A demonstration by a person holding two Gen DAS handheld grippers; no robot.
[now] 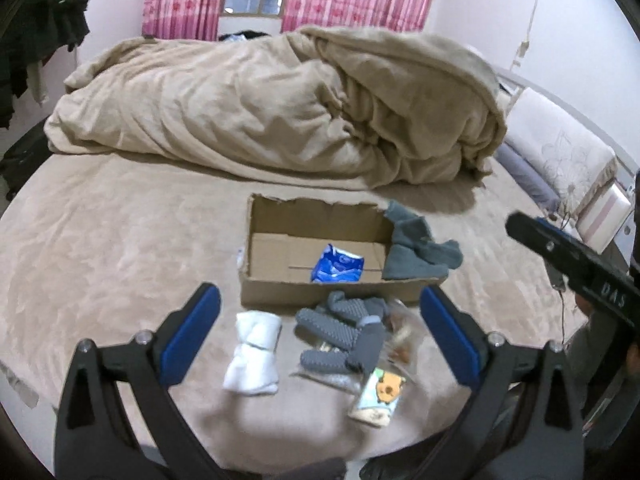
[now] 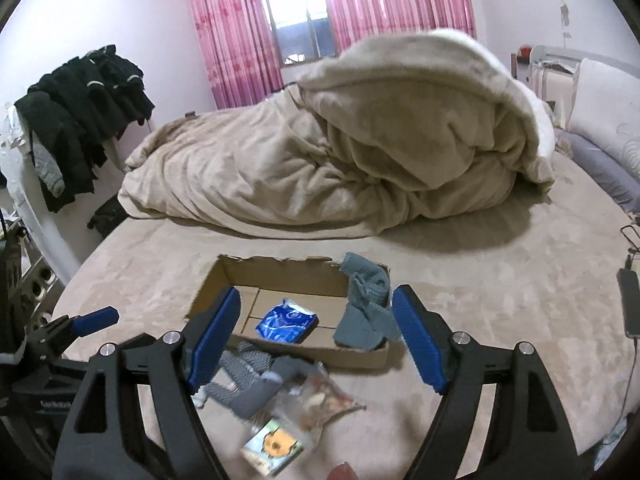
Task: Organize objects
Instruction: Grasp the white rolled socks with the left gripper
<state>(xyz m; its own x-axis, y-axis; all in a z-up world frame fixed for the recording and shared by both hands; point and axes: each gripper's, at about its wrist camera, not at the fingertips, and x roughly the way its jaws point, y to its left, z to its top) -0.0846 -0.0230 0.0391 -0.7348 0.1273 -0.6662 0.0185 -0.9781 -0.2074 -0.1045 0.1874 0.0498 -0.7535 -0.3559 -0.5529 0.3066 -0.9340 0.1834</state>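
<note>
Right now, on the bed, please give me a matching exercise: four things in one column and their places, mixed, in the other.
Things:
1. blue packet
2. teal cloth
3. white socks
4. duvet

Places:
A. bunched up behind the box
B. draped over the box's right wall
C. on the box floor
D. on the bed in front of the box, left of the grey gloves

Pairs: 1-C, 2-B, 3-D, 4-A

Wide bed [image 1: 100,240] covered in a beige plush sheet, bearing a rumpled beige duvet [image 1: 280,108] across the far half. Nearer, an open shallow cardboard box [image 1: 320,294] with a torn rim. Just before the box: a rolled white cloth bundle [image 1: 253,354], a heap of grey knobbly knitted gloves [image 1: 340,334], a clear plastic snack bag [image 2: 324,394], a small bear-printed packet [image 1: 380,396]. Dark phone on a cable [image 2: 632,304] at the right edge
</note>
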